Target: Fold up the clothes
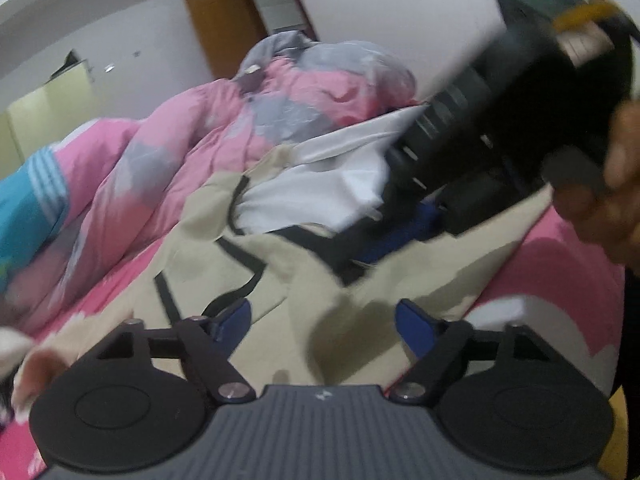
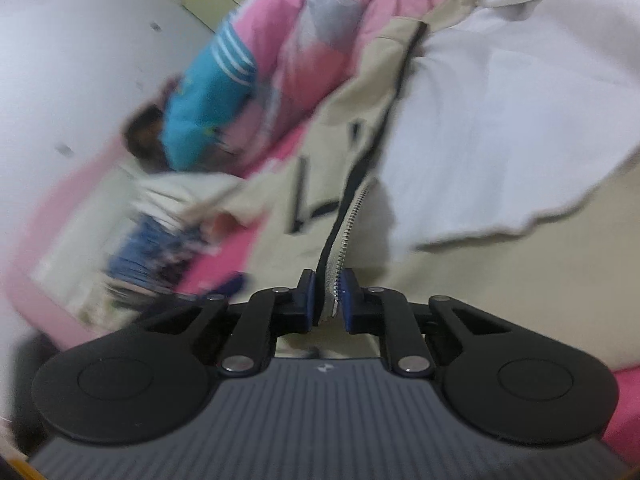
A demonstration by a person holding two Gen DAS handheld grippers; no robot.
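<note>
Right in front of our right gripper (image 2: 328, 300), the zipper edge (image 2: 344, 224) of the beige jacket (image 2: 500, 288) sits pinched between its blue pads, so we think we hold that edge to pull the front flat for folding. Our left gripper (image 1: 324, 322) hangs over the same jacket on the pink bed (image 1: 552, 264) with its blue fingers apart and nothing between them, maybe looking for a spot to grab. We see the jacket lying open, its white lining (image 2: 500, 120) showing, beside the pink quilt (image 1: 168, 152).
</note>
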